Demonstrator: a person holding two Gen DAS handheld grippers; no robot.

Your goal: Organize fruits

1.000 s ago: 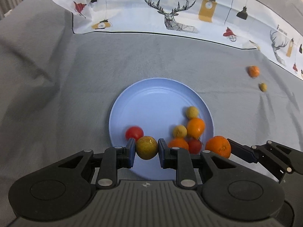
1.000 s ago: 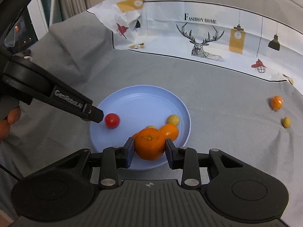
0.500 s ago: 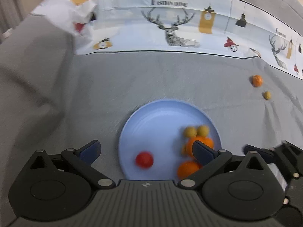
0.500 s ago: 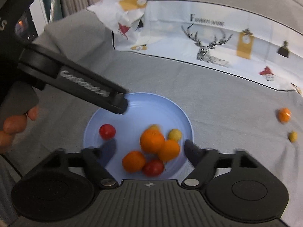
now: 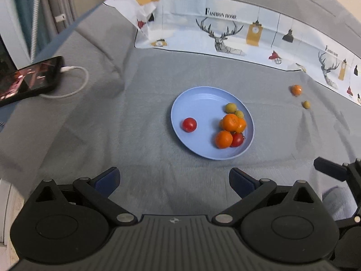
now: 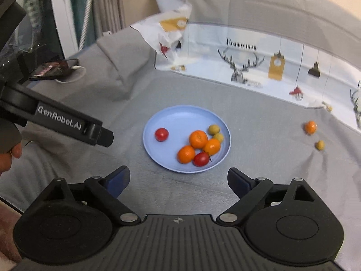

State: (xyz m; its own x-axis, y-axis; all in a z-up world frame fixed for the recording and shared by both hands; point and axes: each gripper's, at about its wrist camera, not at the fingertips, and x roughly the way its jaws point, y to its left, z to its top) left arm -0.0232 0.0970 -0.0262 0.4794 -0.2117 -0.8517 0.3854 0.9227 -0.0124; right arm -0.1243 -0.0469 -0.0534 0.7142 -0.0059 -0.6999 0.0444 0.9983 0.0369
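Both fruits dropped, I've pulled back | left fingers [image 5: 173, 181] wide, empty | right fingers [image 6: 178, 180] opening, empty | plate [image 5: 198, 99] far, two fruits right.

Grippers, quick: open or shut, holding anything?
Left gripper: open, empty, short of the blue plate.
Right gripper: jaws opening, nothing between them.

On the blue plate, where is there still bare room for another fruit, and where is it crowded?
The blue plate is bare across its far half and between the lone tomato and the oranges. Its right side is crowded: three oranges, a second tomato and two small yellow-green fruits bunched together.
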